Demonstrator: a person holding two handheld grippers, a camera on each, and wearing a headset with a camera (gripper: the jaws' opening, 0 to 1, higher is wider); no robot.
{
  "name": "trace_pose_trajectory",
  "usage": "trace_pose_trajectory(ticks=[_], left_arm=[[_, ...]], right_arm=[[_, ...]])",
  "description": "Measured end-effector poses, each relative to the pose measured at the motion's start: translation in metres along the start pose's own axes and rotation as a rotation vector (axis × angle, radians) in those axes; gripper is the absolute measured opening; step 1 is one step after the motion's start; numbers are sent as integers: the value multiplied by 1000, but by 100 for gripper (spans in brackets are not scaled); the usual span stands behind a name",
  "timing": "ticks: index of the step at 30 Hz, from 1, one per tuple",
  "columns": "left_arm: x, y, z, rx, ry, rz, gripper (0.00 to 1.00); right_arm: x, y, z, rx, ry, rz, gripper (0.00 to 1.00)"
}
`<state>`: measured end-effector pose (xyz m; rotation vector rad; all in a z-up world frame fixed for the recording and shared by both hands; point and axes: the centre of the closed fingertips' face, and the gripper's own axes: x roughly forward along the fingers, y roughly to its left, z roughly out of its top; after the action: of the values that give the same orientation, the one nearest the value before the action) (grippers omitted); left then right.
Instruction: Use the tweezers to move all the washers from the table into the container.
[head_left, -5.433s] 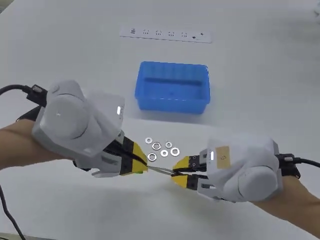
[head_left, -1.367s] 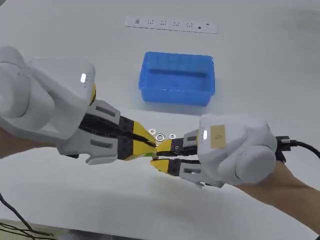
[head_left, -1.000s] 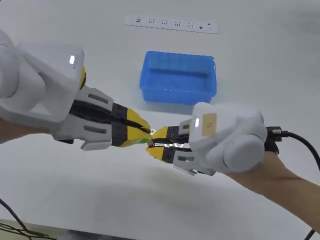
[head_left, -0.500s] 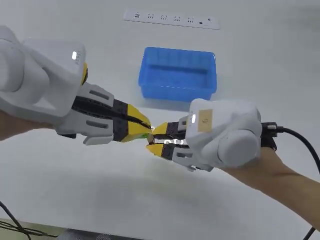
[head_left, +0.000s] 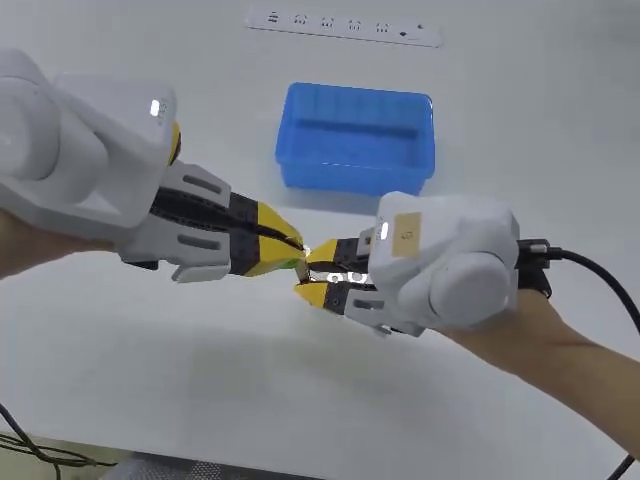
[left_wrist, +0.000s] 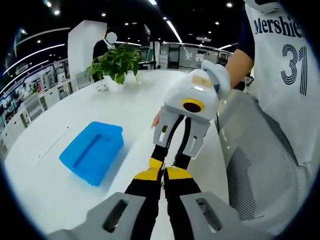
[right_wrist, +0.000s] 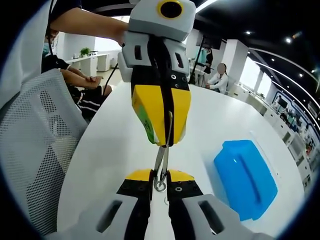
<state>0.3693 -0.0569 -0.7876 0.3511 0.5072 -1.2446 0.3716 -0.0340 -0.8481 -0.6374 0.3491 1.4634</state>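
White table (head_left: 200, 380) with the blue container (head_left: 357, 135) at its far side, well apart from the tools. The left tool (head_left: 297, 256) is clenched on one end of the tweezers (right_wrist: 162, 155). The right tool (head_left: 312, 273) appears pressed onto the other end, where a small ring, seemingly a washer (right_wrist: 160, 186), sits between its jaws. The tweezers' long axis runs from tool to tool, the working end toward the right tool. Step in hand, as judged: gripping one washer. Next move: hold the squeeze, carry both tools together over the container, then ease off.
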Motion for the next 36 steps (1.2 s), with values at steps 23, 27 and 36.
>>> trace_pose_trajectory(ticks=[23,27,36], left_arm=[[3,4,-3,-38,-1,-7,6],[2,3,-3,-35,5,-8,6],[-2,-1,-1,-24,15,0,6]], right_arm=[[3,0,-5,25,16,2,10],[3,1,-5,22,21,0,10],[0,3,-1,14,13,4,10]])
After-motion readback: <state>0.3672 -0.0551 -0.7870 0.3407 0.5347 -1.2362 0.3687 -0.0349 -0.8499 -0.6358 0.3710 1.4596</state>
